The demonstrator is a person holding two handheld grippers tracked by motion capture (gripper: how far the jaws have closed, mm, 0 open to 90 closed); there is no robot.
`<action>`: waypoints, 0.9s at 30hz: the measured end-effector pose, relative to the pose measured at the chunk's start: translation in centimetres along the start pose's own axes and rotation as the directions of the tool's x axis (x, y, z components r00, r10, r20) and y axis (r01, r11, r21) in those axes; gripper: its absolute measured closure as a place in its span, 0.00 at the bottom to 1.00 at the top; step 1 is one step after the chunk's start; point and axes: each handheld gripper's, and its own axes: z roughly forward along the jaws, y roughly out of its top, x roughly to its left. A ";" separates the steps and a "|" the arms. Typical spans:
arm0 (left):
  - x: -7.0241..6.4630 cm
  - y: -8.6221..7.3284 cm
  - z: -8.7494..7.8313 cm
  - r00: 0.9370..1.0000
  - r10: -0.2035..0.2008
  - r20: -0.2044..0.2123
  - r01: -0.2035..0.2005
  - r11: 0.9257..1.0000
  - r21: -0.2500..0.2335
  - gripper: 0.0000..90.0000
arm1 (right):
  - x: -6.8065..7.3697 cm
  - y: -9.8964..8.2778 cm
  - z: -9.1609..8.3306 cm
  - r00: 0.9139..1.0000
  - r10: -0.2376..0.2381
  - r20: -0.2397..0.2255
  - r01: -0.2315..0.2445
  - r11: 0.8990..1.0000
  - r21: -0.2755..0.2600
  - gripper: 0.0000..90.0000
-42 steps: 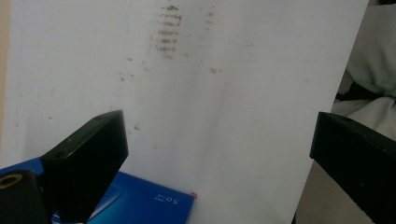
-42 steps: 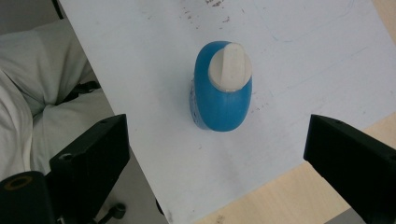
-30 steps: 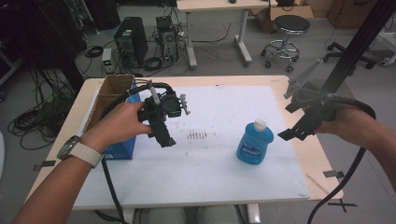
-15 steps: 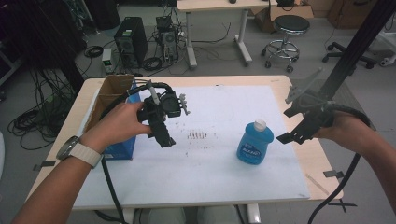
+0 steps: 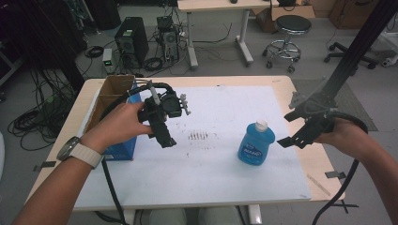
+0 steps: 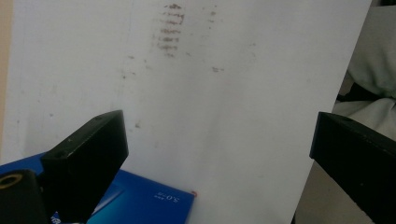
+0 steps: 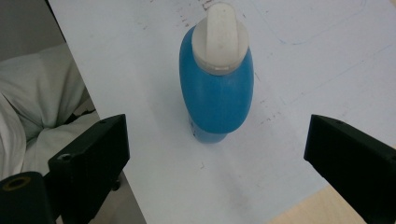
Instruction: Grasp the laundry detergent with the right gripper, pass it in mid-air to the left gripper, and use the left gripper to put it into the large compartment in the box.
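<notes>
- The right gripper (image 5: 300, 133) hangs with its jaws spread wide, holding nothing.
- The blue bottle with a white cap (image 7: 217, 79) stands upright just ahead of it, between the jaw lines, untouched.
- The left gripper (image 5: 164, 133) is released too, above the white sheet (image 6: 224, 93), with a blue box (image 6: 140, 203) under its jaw.

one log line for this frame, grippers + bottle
left gripper: open, above white sheet near blue box | right gripper: open, facing blue bottle, apart | bottle: upright, white cap on

high: above, facing forward-down | gripper views: close, downward | shared: white mat (image 5: 225, 164)
</notes>
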 end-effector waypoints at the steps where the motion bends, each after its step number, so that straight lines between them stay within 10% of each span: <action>1: 0.0 0.0 0.0 1.000 -0.002 0.001 0.002 1.000 -0.001 0.05 | -0.1 -0.1 0.1 1.000 0.002 -0.004 -0.002 1.000 -0.007 0.07; 27: 0.0 0.1 0.3 1.000 -0.002 0.008 0.002 1.000 0.006 0.05 | -0.9 -3.1 3.0 0.999 0.024 -0.044 -0.029 0.992 -0.123 0.07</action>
